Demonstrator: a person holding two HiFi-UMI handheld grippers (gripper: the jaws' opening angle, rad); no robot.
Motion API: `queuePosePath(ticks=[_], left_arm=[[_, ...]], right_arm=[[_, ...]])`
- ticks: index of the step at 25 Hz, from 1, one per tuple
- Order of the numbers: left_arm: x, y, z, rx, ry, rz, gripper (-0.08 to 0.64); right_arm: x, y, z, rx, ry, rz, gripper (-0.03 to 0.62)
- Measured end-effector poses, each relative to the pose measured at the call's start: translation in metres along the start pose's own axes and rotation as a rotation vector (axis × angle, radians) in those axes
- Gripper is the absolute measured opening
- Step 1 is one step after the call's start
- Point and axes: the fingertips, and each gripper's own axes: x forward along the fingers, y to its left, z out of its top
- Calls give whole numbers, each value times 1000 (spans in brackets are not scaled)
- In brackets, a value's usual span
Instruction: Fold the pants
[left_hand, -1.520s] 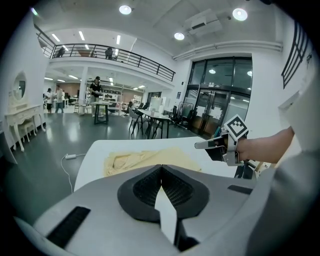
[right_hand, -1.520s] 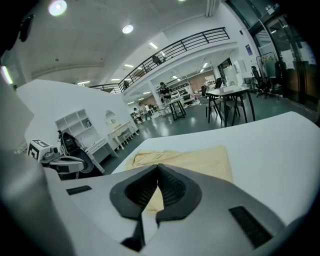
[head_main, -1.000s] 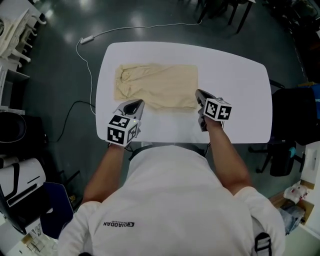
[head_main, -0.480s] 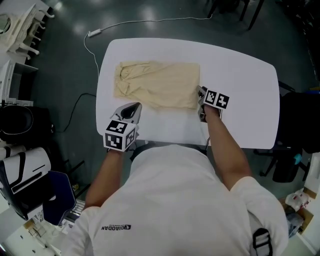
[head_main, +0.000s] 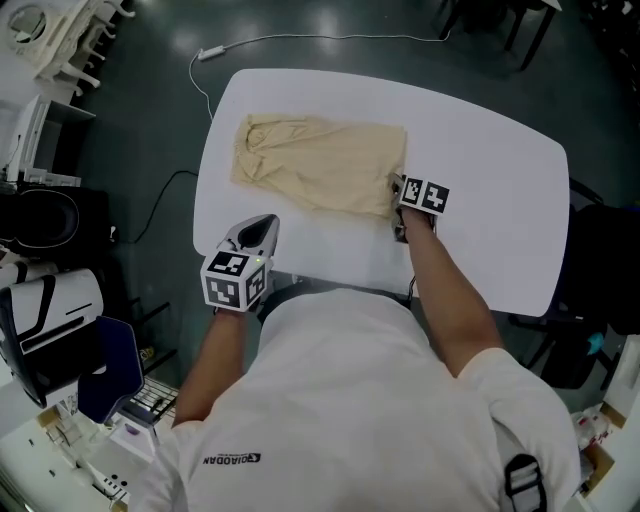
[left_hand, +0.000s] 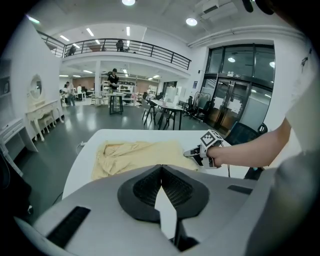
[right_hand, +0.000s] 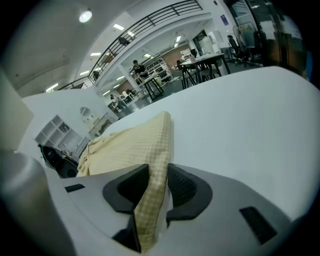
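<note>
The right gripper (right_hand: 157, 182), jaws opening, straddles the beige pants (head_main: 320, 165) at the hem corner, apparently to grasp the fold edge. The left gripper (left_hand: 161, 176), jaws clenched and empty, hovers at the bench (head_main: 480, 150) edge.

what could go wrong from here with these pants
1. The right gripper has its fingers opening with the edge of the pants between them. If the cloth catches on a pad, pulling away could drag that corner out of line.
2. The left gripper is shut and off the cloth, so nothing pins the rumpled other end if the pants shift.
</note>
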Motion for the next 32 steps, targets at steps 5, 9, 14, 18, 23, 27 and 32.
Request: queuePosePath(ticks=[5, 9, 14, 18, 23, 27, 32], left_arm=[[-7, -14, -1, -19, -22, 25, 28], [-10, -20, -2, -29, -41, 47, 28], [-16, -23, -2, -21, -57, 59, 28], [-20, -13, -3, -16, -59, 52, 28], [-15, 2, 4, 45, -60, 1, 28], [-23, 22, 13, 88, -76, -60, 28], [-37, 81, 18, 81, -91, -85, 28]], right_arm=[[2, -6, -3, -40, 36, -3, 35], [7, -4, -1, -11, 74, 69, 28], [-10, 6, 9, -6, 16, 135, 28], [-32, 32, 24, -81, -47, 165, 28], [-51, 65, 40, -196, -99, 149, 28], [-64, 99, 53, -208, -150, 134, 28], [-77, 161, 72, -198, -213, 136, 28]])
